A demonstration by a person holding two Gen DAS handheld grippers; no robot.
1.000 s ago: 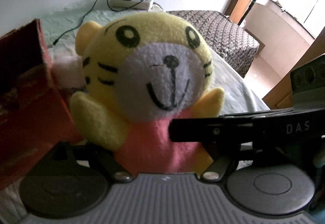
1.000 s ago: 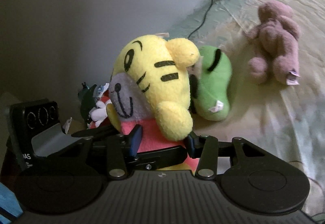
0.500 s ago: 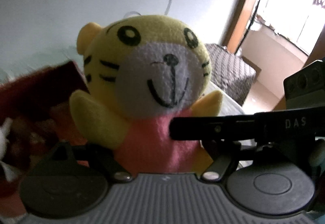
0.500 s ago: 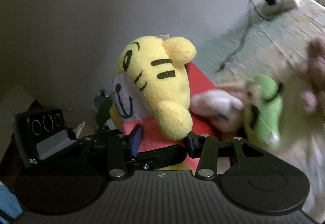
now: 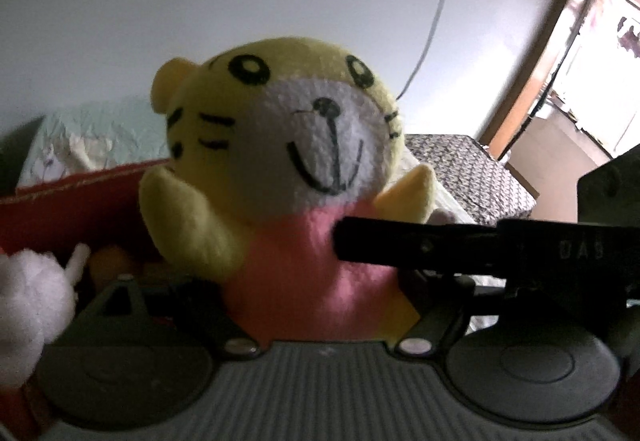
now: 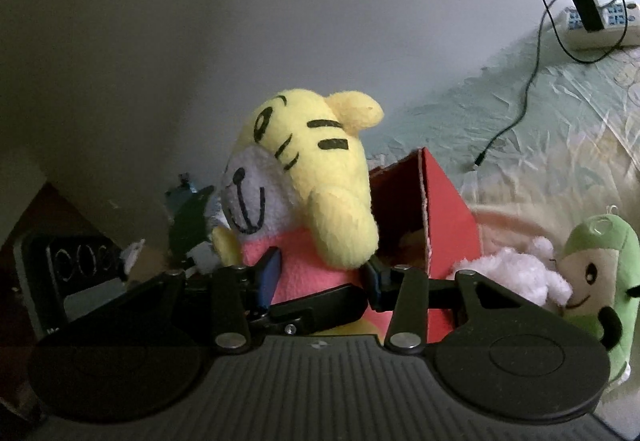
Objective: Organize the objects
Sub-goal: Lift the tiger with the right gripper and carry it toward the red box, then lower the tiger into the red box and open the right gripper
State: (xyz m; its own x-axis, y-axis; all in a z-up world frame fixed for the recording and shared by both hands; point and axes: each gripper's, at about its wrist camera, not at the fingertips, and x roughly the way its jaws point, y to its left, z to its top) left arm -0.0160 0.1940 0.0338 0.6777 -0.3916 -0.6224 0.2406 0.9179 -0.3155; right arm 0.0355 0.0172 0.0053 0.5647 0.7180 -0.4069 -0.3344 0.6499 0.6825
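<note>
Right wrist: both tools point(image 6: 318, 277) point(image 5: 320, 305) clamp the yellow tiger plush point(image 6: 308, 177) point(image 5: 280, 161) between them.

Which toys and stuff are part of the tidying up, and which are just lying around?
Part of the job:
- yellow plush tiger in pink top, gripped by both the left claw and the right claw
- red cardboard box
- fluffy white plush toy
- green plush toy with a smiling face

Just lying about:
- white power strip with black charger
- black cable
- pale green bedsheet
</note>
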